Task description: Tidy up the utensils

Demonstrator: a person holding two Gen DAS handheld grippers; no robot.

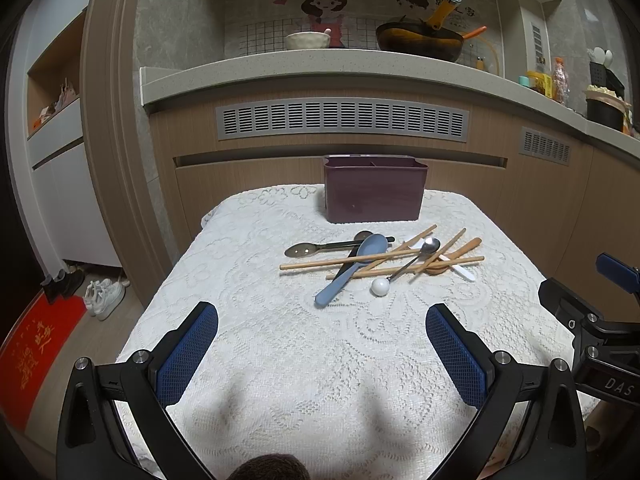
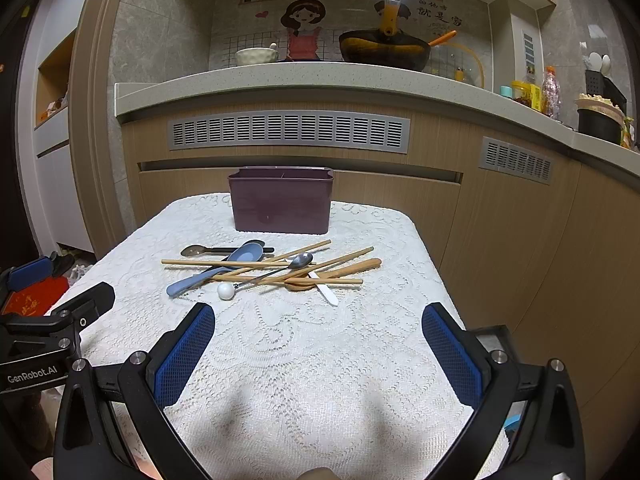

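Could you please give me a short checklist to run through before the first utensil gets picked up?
1. Left gripper open and holding nothing: ok.
2. Right gripper open and holding nothing: ok.
3. Purple holder upright behind the pile, its top not covered: ok. Whether its compartments hold anything: cannot tell.
4. Utensils lying apart for a clean pick: not ok. The chopsticks cross over the blue spoon and the metal spoon with the white ball end.
5. Blue spoon's handle end sticking out of the pile toward the grippers: ok.
6. Lace tablecloth lying flat between grippers and pile: ok.
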